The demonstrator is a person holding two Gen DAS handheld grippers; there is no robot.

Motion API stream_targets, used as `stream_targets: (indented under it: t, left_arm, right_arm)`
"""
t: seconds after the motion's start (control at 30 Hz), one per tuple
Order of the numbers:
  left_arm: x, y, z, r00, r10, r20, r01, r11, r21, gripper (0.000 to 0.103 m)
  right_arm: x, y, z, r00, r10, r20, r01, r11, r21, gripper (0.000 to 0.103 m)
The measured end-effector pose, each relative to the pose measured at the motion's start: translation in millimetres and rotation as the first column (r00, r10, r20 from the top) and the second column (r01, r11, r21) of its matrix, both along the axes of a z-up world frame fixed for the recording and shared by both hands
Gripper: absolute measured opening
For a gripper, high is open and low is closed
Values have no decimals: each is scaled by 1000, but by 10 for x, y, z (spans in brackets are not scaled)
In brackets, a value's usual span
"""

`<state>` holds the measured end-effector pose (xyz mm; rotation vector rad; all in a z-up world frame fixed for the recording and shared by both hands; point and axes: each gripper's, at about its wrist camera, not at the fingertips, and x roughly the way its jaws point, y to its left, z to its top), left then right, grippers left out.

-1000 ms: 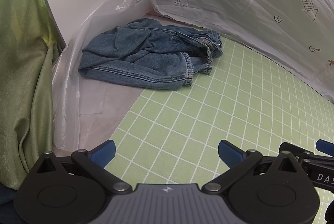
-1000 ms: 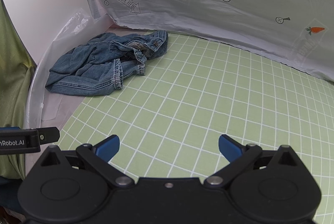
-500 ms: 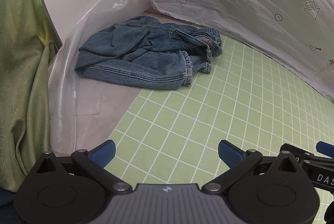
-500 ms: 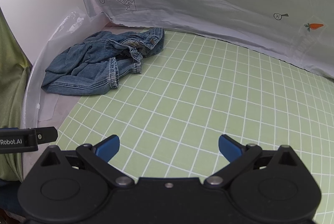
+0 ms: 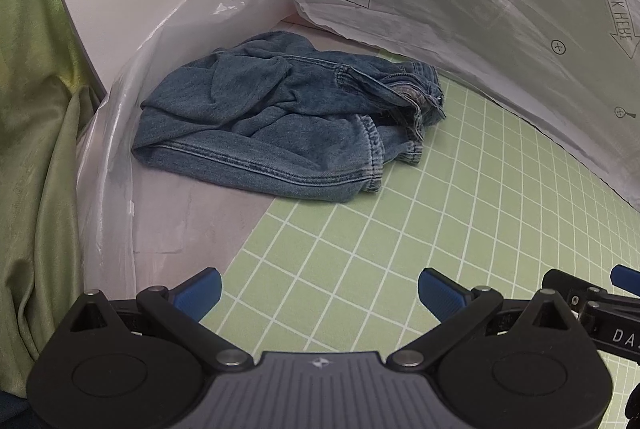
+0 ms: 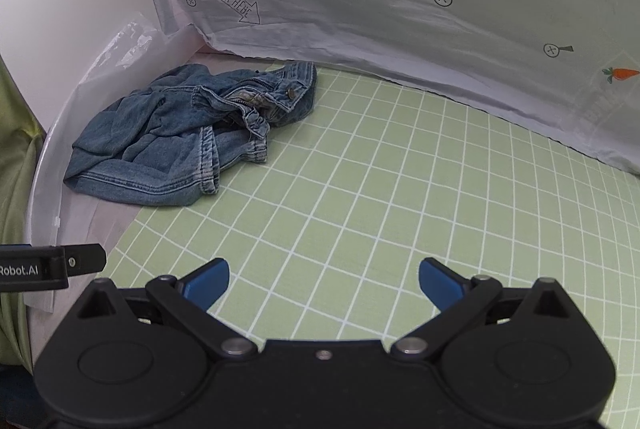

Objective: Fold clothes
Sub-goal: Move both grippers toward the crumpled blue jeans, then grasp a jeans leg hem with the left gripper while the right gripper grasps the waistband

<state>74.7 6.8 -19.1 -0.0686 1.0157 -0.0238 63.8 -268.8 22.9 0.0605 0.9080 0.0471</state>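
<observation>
Jeans (image 5: pixel 280 133) crumpled in a heap, untouched, well ahead of both grippers; left gripper (image 5: pixel 319 291) at bottom of left wrist frame, blue fingertips (image 5: pixel 200 293) spread wide, nothing between them, only the green grid mat (image 5: pixel 460 229) showing in the gap; right gripper (image 6: pixel 324 283) at bottom of right wrist frame, blue fingertips (image 6: pixel 440 283) likewise wide apart and holding nothing, over the mat (image 6: pixel 400 209); a part of the right gripper shows at lower right edge of left wrist frame, a part of the left one at lower left edge of right wrist frame, so the two sit side by side; jeans in upper centre-left of left wrist frame, upper left in right wrist frame (image 6: pixel 180 137); heap lies partly on the mat, partly on bare pale surface (image 5: pixel 180 221) beside the mat's edge; waistband with metal button (image 6: pixel 291 93) faces right side of heap, hemmed leg edges toward the grippers; clear plastic sheet (image 5: pixel 112 157) rises left of the heap; white printed cloth (image 5: pixel 460 9) with carrots and arrows hangs behind, across upper right; green curtain (image 5: pixel 36 149) at far left.
</observation>
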Motion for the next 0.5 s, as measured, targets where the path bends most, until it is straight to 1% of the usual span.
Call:
stream_targets:
  t: [0.17,0.23,0.33,0.37,0.4,0.5]
  left_arm:
    - [363,131,-164,999,41,-25,-41,999,6,103]
    - [547,214,-242,998,58,-37,-57,998,8,103]
    - [804,329,-374,993,95,-62,-95,995,11,103]
    - [892,370,-424,992,108,-69,-107,994,12,103]
    - [980,411,-473,990,120,-76,-120,993,14,103]
    - [1225,508,-619,983,156,-96,-155,988,13,102]
  right_arm:
    - [346,185,-158,1000,16,16,-16,1000,-23,102]
    - [468,344,-328,1000,22,18,-22,999,-32,101]
    - [763,416,-432,999,40,26,-39,998,-43,96]
    - [848,461,-486,998,46,43,-44,998,-47,95]
    - [927,500,-545,997,55,51,-52,997,-54,92]
    - [1198,608,-711,994,96,57,-90,992,-91,87]
